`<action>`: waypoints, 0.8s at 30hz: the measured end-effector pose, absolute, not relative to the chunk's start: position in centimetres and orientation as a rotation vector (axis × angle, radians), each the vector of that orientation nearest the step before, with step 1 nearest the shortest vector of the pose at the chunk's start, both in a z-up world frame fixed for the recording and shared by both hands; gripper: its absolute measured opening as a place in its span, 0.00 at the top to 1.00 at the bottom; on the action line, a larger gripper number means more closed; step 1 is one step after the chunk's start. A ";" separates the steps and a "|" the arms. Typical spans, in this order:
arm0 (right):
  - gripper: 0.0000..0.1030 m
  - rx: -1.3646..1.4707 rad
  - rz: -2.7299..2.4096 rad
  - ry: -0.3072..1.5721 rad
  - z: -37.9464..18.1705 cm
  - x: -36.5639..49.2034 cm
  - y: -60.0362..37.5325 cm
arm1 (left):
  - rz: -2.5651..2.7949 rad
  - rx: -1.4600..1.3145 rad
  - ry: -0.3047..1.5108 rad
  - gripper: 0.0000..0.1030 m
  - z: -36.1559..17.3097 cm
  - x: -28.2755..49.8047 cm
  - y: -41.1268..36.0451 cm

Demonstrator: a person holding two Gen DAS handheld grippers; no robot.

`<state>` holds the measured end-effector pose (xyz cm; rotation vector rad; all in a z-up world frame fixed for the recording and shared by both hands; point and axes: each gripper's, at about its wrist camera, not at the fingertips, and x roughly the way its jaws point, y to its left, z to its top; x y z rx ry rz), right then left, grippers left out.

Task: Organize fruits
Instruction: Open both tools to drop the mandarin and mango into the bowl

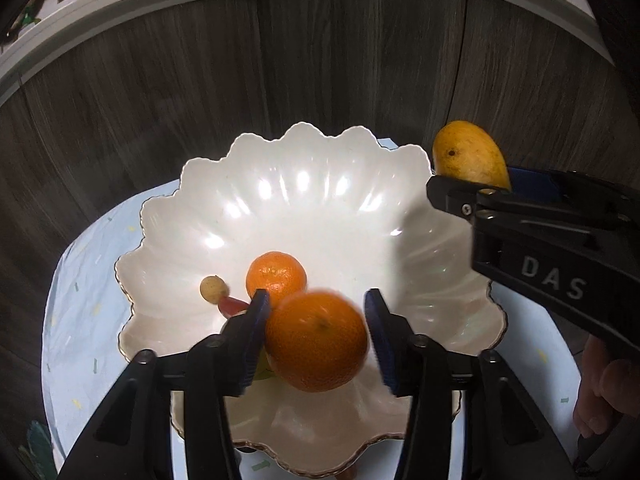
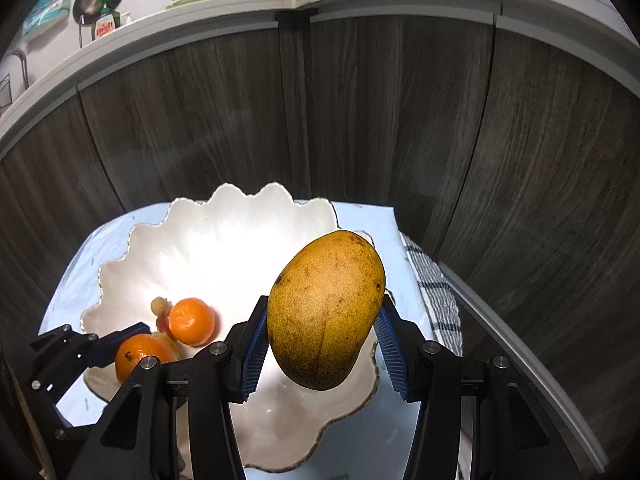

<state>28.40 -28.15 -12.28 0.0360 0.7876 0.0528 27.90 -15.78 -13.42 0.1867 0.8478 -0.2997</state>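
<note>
A white scalloped bowl [image 1: 320,184] stands on a pale blue cloth. In it lie an orange tangerine [image 1: 276,276], a small tan fruit [image 1: 214,289] and a red fruit [image 1: 231,305]. My left gripper [image 1: 316,334] is over the bowl's near side. A second tangerine [image 1: 316,340] sits between its blue pads; the right pad stands apart from it and the fruit is blurred. My right gripper [image 2: 324,344] is shut on a yellow mango [image 2: 326,308] above the bowl's right rim [image 2: 372,364]. The mango also shows in the left wrist view [image 1: 470,156].
Dark wood cabinet doors [image 1: 320,60] rise close behind the bowl under a white counter edge [image 2: 200,20]. A checked towel [image 2: 436,300] lies at the right of the cloth [image 2: 368,220]. Kitchen items crowd the counter top.
</note>
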 end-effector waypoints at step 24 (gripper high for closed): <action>0.17 0.062 -0.022 0.710 -10.0 25.4 -28.4 | -0.222 0.203 0.782 0.02 -11.2 26.1 -13.6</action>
